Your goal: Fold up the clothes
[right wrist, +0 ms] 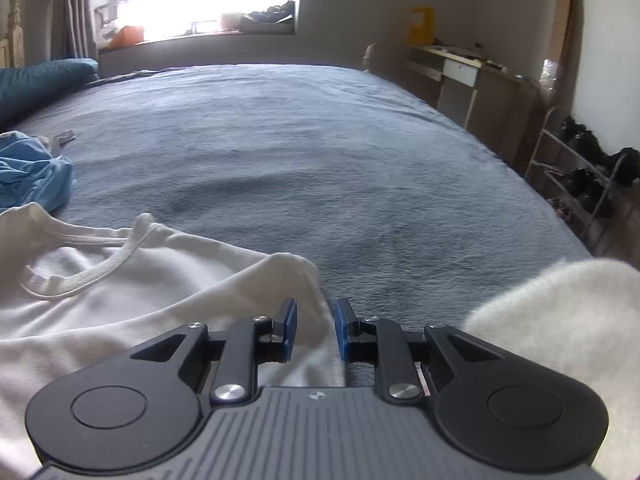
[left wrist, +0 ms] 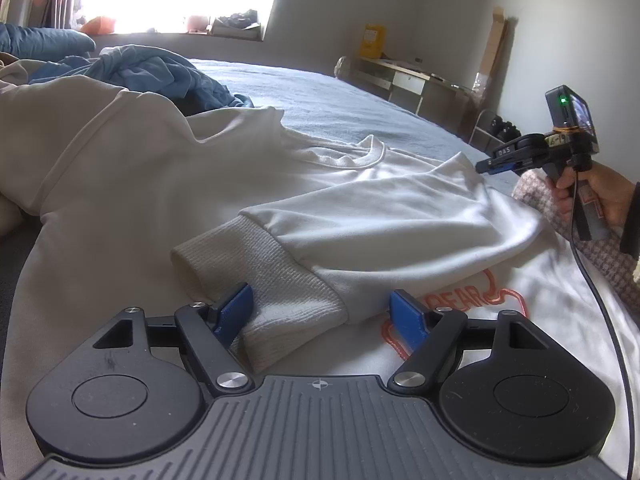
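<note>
Grey-blue bed (right wrist: 320, 140) under white sweatshirt (left wrist: 132, 184), spread flat at near edge, one sleeve folded across chest print. Left gripper (left wrist: 322, 312) spread wide, ribbed cuff (left wrist: 260, 280) lying loose between pads. Right gripper (right wrist: 316, 330) narrowly parted over sweatshirt shoulder edge, nothing visibly pinched.

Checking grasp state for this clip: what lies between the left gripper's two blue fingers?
In the left wrist view, the ribbed cuff of the white sweatshirt's folded-over sleeve lies between the open left gripper's fingers, touching one; the other stands clear.
</note>
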Available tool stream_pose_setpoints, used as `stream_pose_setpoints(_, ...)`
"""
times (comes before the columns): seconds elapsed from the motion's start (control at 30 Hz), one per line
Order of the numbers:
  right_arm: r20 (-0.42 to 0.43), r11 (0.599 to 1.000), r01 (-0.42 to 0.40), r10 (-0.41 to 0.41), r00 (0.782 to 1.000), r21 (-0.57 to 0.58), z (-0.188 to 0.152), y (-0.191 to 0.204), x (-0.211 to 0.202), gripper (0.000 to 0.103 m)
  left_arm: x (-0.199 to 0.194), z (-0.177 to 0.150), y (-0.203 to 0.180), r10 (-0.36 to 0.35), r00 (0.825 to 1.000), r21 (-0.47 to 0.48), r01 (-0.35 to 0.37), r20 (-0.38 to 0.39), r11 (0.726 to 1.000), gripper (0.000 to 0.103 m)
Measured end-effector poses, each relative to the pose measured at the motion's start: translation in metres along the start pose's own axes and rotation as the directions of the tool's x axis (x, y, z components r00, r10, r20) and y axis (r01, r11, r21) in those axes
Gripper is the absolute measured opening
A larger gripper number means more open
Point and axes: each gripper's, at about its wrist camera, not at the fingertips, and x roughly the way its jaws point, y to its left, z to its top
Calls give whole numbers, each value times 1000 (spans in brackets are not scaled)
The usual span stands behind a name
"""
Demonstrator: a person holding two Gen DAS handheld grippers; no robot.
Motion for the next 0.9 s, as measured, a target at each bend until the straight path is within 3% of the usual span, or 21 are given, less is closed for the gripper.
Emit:
stream_pose_setpoints(0.1, -24, 999, -10, 11, 1000, 38, 5, 1, 22, 21, -1, 0, 1, -6, 1000, -3, 6, 5, 1000, 77)
stream_pose_setpoints(0.3, 89, 992, 100, -107, 990, 78, 5, -1, 6, 21, -7, 1, 9, -43, 999, -47, 45, 28, 998, 78)
stream_pose_setpoints(0.4, 132, 999, 24, -27, 991, 26, 0, 10, -41, 21, -13, 4, 14, -59, 997, -77, 62, 40, 995, 78)
stream_pose_setpoints(0.5, 121, 992, -126, 128, 984, -27, -7, 28, -88, 23, -22, 8, 20, -44, 997, -99, 49, 56, 994, 78)
stream_pose_setpoints(0.57, 45, 970, -239, 241, 969, -52, -15, 50, -102, 23, -28, 11, 26, -25, 998, -129, 32, 58, 991, 78)
stream_pose_setpoints(0.67, -85, 924, -368, 361, 929, -104, -32, 98, -107, 23, -33, 13, 38, 10, 999, -187, -1, 44, 982, 77)
stream_pose_setpoints(0.8, -162, 868, -434, 405, 900, -241, -61, 175, -100, 23, -33, 11, 51, 21, 999, -215, -15, 28, 976, 77)
stream_pose_setpoints(0.9, -129, 828, -427, 409, 903, -362, -81, 215, -106, 23, -32, 8, 58, 31, 999, -214, -26, 19, 976, 77)
